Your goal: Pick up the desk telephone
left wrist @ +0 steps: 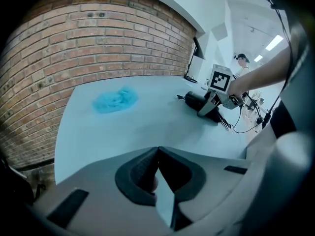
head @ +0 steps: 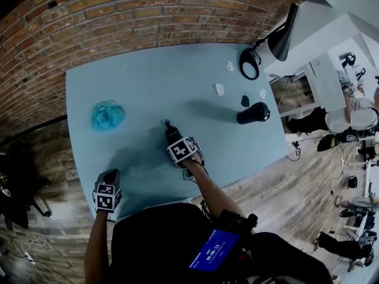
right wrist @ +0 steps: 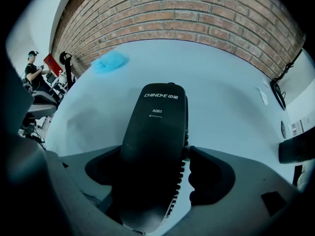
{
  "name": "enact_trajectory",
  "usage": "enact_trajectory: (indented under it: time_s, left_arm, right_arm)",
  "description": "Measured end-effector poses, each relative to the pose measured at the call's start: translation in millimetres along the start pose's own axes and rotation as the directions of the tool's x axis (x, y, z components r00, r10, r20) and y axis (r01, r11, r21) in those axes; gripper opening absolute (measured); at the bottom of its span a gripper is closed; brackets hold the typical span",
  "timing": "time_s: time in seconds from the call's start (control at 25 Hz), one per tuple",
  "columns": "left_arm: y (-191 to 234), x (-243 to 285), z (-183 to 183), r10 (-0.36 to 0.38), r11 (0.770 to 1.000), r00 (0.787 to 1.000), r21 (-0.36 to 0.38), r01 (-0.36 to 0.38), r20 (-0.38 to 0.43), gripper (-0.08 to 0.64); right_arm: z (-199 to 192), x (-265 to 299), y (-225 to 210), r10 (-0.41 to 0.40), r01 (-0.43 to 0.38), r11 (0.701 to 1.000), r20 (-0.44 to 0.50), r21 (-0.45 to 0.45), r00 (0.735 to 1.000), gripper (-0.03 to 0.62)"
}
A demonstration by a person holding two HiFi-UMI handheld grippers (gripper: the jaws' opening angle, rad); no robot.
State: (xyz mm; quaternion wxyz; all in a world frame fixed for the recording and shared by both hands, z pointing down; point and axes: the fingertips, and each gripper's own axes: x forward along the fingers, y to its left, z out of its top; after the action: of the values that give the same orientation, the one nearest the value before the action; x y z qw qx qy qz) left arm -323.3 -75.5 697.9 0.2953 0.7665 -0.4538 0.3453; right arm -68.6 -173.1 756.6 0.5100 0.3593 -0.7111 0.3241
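Our right gripper [right wrist: 158, 167] is clamped around the black telephone [right wrist: 156, 127] over the blue surface [head: 148, 81]. Our left gripper [left wrist: 157, 155] has its jaws together, empty, at the surface's near edge.

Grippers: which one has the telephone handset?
The right gripper, jaws clamped on the black handset; the left gripper is shut on nothing.

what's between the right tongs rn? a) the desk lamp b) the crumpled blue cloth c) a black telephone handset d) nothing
C: in the right gripper view the black telephone handset, marked CHINO-E, sits clamped between the right tongs, while the blue cloth lies far off on the table.
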Motion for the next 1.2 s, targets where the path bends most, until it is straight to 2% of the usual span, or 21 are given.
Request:
enact_trajectory:
  time_s: [0.2, 0.32, 0.64, 1.2]
  left_arm:
    - [-8, 2, -6, -0.023, 1.000, 1.000, -0.005, 0.023, -0.013, 0.025]
    - [-10, 2, -11, -0.029, 1.000, 0.999, -0.012, 0.028, -0.021, 0.025]
    - [-10, 4, -14, -0.031, 0.999, 0.999, -0.019, 0.030, -0.032, 0.025]
    - [-15, 0, -26, -0.043, 0.999, 0.998, -0.014, 0.042, -0.052, 0.025]
  right_arm:
    - [0, 0, 1, 0.001, -0.001, 1.000, 0.000, -0.001, 1.000, 0.402]
    - [-1, 0, 3, 0.003, -0.003, 1.000, -0.005, -0.006, 1.000, 0.376]
    - [0, 0, 5, 0.006, -0.006, 1.000, -0.006, -0.009, 1.000, 0.373]
    - [0, -3, 9, 0.018, -0.019, 1.000, 0.049, 0.012, 0.999, 0.332]
